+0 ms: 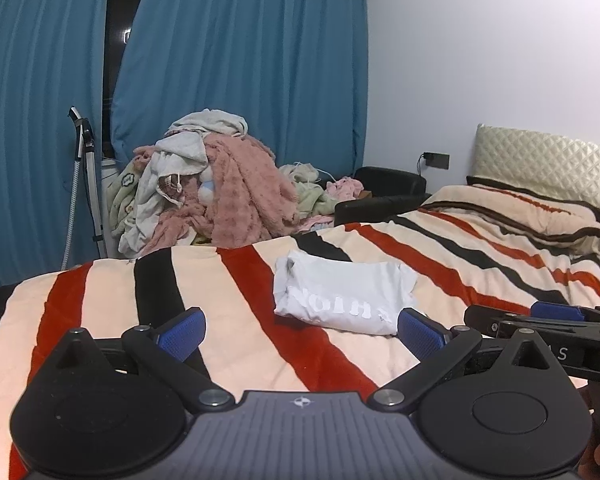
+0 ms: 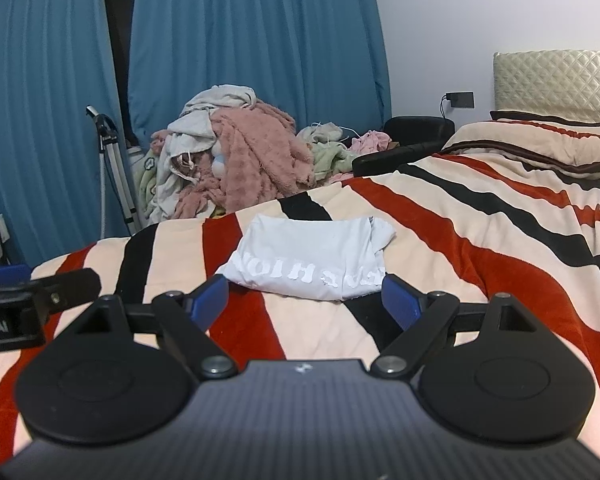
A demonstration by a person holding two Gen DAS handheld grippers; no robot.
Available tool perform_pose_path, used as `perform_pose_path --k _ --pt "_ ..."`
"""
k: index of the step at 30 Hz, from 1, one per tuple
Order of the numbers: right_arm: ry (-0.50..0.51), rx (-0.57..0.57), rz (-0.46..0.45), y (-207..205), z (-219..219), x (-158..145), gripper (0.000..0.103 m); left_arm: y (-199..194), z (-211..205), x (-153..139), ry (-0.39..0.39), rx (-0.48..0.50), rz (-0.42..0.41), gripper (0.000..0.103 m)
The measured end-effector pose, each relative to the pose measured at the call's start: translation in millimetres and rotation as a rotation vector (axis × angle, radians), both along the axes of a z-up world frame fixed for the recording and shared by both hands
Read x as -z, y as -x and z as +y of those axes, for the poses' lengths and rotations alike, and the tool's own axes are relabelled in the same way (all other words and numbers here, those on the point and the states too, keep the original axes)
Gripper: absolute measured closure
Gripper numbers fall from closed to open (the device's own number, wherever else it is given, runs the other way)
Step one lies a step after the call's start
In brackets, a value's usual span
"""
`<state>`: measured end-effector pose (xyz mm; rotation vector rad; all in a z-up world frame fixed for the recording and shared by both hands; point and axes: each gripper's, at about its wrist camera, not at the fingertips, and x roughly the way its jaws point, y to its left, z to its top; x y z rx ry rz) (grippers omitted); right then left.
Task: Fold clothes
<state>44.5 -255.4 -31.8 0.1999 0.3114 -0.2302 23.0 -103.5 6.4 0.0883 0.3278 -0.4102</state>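
While the folded white shirt (image 1: 342, 294) lies on the striped blanket (image 1: 236, 344), we see the left gripper (image 1: 302, 334) and right gripper (image 2: 302, 300) just before it, jaws apart, holding nothing.

Striped bed blanket (image 2: 480, 216) under folded white T-shirt (image 2: 312, 260)

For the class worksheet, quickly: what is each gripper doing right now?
Left gripper: open, holding nothing, short of the folded white shirt.
Right gripper: open, holding nothing, just before the same shirt.
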Motion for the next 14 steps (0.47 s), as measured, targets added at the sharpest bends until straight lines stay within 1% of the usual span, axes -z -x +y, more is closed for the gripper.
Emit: perform_pose_path --k 6,14 --pt "-0.004 -0.001 0.011 -3.2 -0.9 1.1 0.018 -0.3 -0.1 1.0 0.015 -0.004 0.007 0.000" --pt "0.001 0.004 0.014 -4.6 -0.6 2.6 0.017 1.0 0.8 2.9 0.028 -0.017 -0.009 0.000"
